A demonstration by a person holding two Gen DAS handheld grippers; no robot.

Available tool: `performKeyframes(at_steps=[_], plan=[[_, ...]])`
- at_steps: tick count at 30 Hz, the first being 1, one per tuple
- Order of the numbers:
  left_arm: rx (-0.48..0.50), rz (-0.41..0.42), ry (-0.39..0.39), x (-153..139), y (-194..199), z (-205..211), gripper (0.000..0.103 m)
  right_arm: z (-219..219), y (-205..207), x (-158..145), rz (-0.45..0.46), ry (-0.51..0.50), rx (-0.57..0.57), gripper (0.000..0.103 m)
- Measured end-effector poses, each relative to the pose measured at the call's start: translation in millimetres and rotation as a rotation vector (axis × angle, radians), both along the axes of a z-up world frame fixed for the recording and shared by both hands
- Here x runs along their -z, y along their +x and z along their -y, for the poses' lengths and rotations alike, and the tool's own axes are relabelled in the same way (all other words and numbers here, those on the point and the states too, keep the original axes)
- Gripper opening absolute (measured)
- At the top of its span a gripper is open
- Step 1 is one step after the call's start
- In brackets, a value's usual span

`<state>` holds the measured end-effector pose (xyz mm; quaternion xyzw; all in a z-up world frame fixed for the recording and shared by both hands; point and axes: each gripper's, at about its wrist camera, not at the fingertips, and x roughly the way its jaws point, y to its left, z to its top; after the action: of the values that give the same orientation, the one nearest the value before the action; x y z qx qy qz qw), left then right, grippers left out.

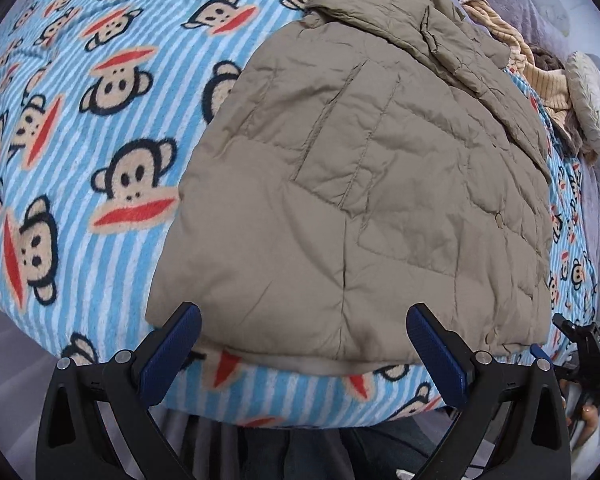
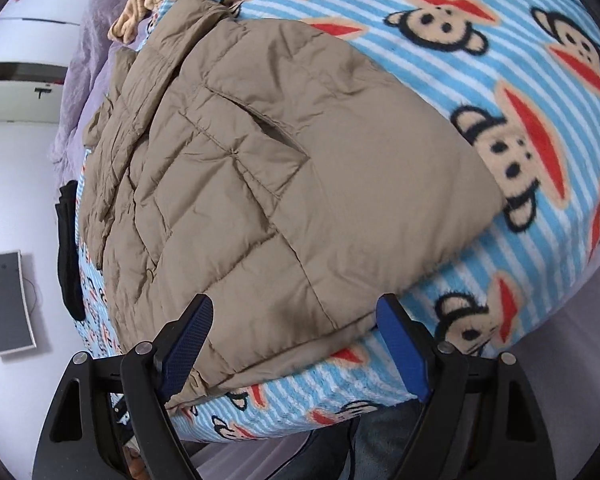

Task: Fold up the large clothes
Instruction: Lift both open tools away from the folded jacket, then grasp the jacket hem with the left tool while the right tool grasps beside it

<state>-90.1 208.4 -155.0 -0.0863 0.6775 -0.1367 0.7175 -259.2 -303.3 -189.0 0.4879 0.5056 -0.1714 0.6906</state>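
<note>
A khaki quilted puffer jacket point(image 1: 360, 184) lies folded into a compact rectangle on a blue-striped monkey-print blanket point(image 1: 80, 140), collar at the far end. My left gripper point(image 1: 304, 320) is open at the jacket's near hem, its blue pads on either side of the hem's left part, nothing pinched. In the right wrist view the same jacket point(image 2: 268, 192) fills the middle. My right gripper point(image 2: 296, 316) is open too, spread across the jacket's near corner above the blanket point(image 2: 540, 100). The other gripper point(image 1: 580, 340) shows at the left view's right edge.
A tan knit garment point(image 1: 540, 76) and a round pale cushion point(image 1: 592, 100) lie beyond the jacket. A black garment point(image 2: 68, 248) hangs off the bed's far side. A flat grey device point(image 2: 6, 304) sits on the white floor. Purple bedding point(image 2: 96, 20) covers the headboard end.
</note>
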Motion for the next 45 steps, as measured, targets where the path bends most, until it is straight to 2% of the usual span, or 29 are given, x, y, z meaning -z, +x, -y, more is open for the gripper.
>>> performKeyframes(at_steps=[9,17,20,25,29,33,34,37,38,39,40,42,43,45], plan=[[-0.043,-0.076,-0.109,16.7,-25.2,-32.9,0.103,-5.3,-34.8,17.7,0.044,0.072,0.133,0.086],[-0.053,-0.133,-0.230,39.1,-20.5,-18.0,0.103,0.9,-48.0,21.3,0.087,0.078,0.207,0.086],[-0.047,-0.133,-0.246,44.9,-15.4,-8.0,0.103,5.7,-50.0,31.2,0.072,0.093,0.243,0.086],[-0.056,-0.128,-0.284,47.6,-5.4,5.1,0.103,12.3,-46.3,52.5,0.080,0.194,0.303,0.087],[-0.073,-0.116,-0.308,46.6,1.1,13.3,0.103,15.4,-35.4,48.9,0.168,0.252,0.304,0.087],[-0.091,-0.099,-0.329,44.7,6.7,20.1,0.101,16.8,-21.0,43.6,0.162,0.238,0.255,0.087],[-0.093,-0.093,-0.333,43.6,7.5,21.7,0.097,16.8,-18.7,43.9,0.155,0.239,0.245,0.087],[-0.100,-0.094,-0.369,42.9,11.0,25.4,0.065,18.2,-13.8,44.4,0.137,0.250,0.219,0.087],[-0.096,-0.097,-0.383,42.7,12.1,26.0,0.044,19.7,-13.3,45.0,0.125,0.249,0.211,0.085],[-0.091,-0.097,-0.392,41.8,13.7,27.4,0.026,21.1,-12.0,45.3,0.115,0.250,0.203,0.079],[-0.084,-0.089,-0.385,38.5,15.8,29.3,0.022,23.1,-10.6,45.6,0.104,0.250,0.193,0.072],[-0.067,-0.058,-0.376,29.8,17.8,32.1,0.018,28.4,-6.5,45.2,0.085,0.247,0.165,0.021],[-0.058,-0.042,-0.369,24.4,19.7,33.2,0.014,31.5,-4.5,44.2,0.086,0.249,0.154,0.015],[-0.047,-0.009,-0.353,11.3,24.0,35.5,0.013,35.5,1.3,37.5,0.102,0.244,0.117,0.012]])
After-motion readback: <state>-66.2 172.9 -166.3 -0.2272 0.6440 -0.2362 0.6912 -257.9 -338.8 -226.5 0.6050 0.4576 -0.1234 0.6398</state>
